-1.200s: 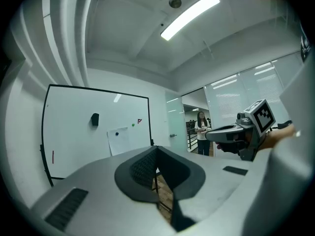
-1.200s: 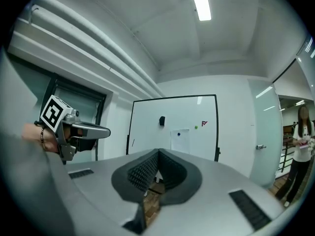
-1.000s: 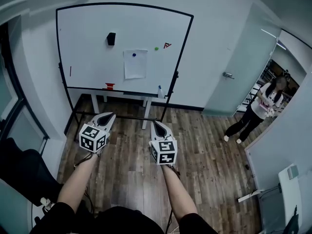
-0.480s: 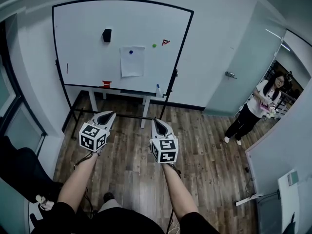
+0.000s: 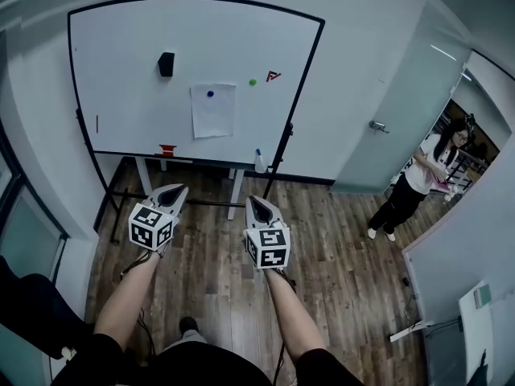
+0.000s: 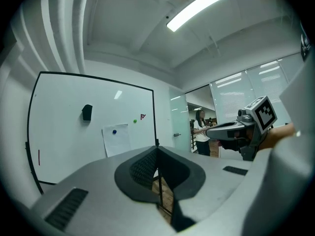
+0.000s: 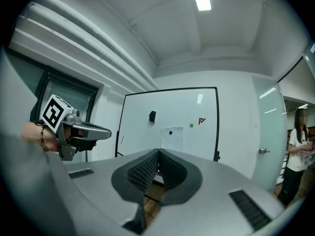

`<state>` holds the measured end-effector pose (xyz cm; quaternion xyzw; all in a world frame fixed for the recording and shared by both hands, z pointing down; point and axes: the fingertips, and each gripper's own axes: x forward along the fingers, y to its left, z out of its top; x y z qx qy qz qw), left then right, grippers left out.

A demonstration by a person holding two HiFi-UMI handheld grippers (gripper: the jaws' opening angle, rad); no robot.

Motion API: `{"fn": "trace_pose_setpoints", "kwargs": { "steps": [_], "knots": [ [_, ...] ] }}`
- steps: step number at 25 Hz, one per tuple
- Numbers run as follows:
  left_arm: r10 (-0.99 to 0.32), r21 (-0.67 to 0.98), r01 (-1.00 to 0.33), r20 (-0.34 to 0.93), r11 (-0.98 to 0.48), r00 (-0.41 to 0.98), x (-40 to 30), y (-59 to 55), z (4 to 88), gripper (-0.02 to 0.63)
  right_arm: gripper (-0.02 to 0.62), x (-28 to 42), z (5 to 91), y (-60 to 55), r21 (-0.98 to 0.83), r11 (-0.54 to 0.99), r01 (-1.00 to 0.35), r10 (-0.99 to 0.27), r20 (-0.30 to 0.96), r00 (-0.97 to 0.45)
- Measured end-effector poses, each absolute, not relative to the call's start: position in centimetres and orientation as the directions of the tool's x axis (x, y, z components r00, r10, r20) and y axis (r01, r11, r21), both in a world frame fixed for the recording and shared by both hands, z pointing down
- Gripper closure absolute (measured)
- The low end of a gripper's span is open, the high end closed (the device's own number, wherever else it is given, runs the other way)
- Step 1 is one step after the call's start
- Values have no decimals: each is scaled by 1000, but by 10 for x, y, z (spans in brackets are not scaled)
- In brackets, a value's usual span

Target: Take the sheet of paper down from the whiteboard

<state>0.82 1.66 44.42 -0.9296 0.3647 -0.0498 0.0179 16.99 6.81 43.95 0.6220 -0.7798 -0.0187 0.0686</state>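
Note:
A white sheet of paper [image 5: 213,110] hangs on the whiteboard [image 5: 129,63], pinned near its top by a blue magnet [image 5: 210,94]. The same sheet of paper [image 6: 116,138] shows in the left gripper view, and the sheet of paper [image 7: 172,139] in the right gripper view. My left gripper [image 5: 170,193] and right gripper [image 5: 257,204] are held level side by side, well short of the board, pointing at it. Both are shut with nothing between the jaws.
On the board sit a black eraser [image 5: 166,64], a green magnet [image 5: 252,82], a red magnet [image 5: 273,76] and a red object [image 5: 167,149] on the tray. A table stands behind the board's frame. A person [image 5: 420,178] stands in the doorway at right.
Both grippers and the head have moved closer to the whiteboard, which looks larger. The jaws stayed shut.

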Motion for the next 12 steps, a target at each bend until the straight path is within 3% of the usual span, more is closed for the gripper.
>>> {"fn": "trace_pose_setpoints", "kwargs": {
  "steps": [12],
  "knots": [
    [-667,-78,-663,56,-745,743,-25,-111,432,586,571,135,435,-52,108,195,-975,-979,79,-187]
  ]
}}
